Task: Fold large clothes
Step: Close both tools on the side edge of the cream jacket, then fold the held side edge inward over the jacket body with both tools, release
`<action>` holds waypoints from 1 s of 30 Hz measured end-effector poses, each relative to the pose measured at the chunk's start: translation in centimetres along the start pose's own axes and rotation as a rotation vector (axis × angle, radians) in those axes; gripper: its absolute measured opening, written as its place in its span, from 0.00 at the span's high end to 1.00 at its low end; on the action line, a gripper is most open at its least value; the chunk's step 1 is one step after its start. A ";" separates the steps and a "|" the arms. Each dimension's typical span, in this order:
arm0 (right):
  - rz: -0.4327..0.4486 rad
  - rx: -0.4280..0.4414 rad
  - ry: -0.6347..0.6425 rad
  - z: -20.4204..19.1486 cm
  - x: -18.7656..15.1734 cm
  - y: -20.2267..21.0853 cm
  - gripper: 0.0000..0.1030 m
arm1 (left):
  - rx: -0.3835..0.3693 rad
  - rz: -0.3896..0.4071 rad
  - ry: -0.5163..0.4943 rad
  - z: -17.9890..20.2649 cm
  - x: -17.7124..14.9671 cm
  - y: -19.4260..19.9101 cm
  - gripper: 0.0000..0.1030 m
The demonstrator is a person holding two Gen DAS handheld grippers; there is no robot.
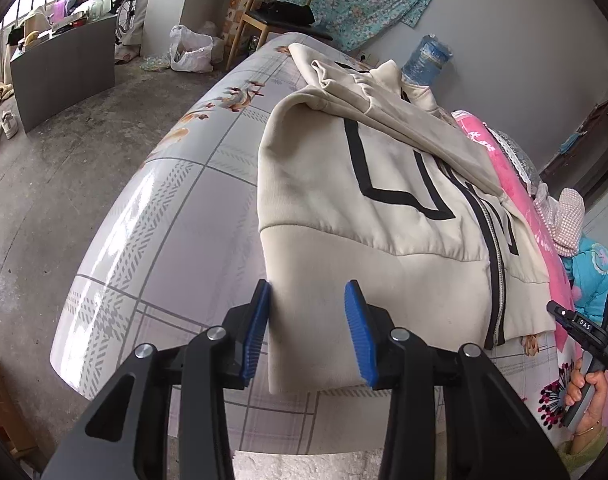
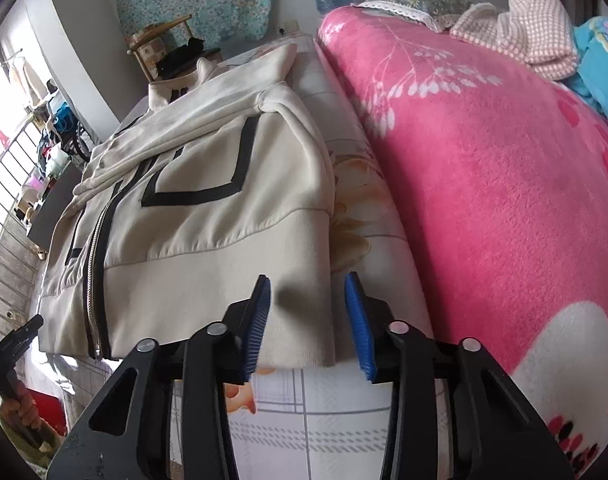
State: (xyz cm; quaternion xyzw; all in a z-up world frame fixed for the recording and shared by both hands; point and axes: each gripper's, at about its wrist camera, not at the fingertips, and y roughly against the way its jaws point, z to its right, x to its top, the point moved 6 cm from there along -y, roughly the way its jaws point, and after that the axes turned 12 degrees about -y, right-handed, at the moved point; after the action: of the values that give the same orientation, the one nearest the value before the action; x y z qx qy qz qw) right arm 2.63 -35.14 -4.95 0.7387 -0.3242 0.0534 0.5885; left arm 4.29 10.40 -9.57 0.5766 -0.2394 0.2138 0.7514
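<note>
Lying near the bed (image 1: 152, 216) edge – jacket (image 1: 344, 208) beside pink blanket (image 2: 484, 168). Straddling hem corners, left gripper (image 1: 307, 330) and right gripper (image 2: 307, 326) (jaws parted, grip unclear).

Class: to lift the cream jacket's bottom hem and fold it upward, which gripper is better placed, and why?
Left, marginally. The left gripper has the jacket hem filling its gap. The right gripper straddles only the hem's corner, one pad over the bedsheet.
</note>
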 end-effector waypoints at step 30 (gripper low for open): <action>-0.168 0.111 -0.113 2.9 -6.1 4.6 0.82 | 0.087 -0.176 -0.048 -1.7 -4.0 3.7 0.88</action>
State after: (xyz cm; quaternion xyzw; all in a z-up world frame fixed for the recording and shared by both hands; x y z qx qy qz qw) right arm -5.55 -35.62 -4.77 0.7965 -0.2904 -0.0201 0.5299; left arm -0.90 12.75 -9.54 0.6324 -0.1963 0.1433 0.7356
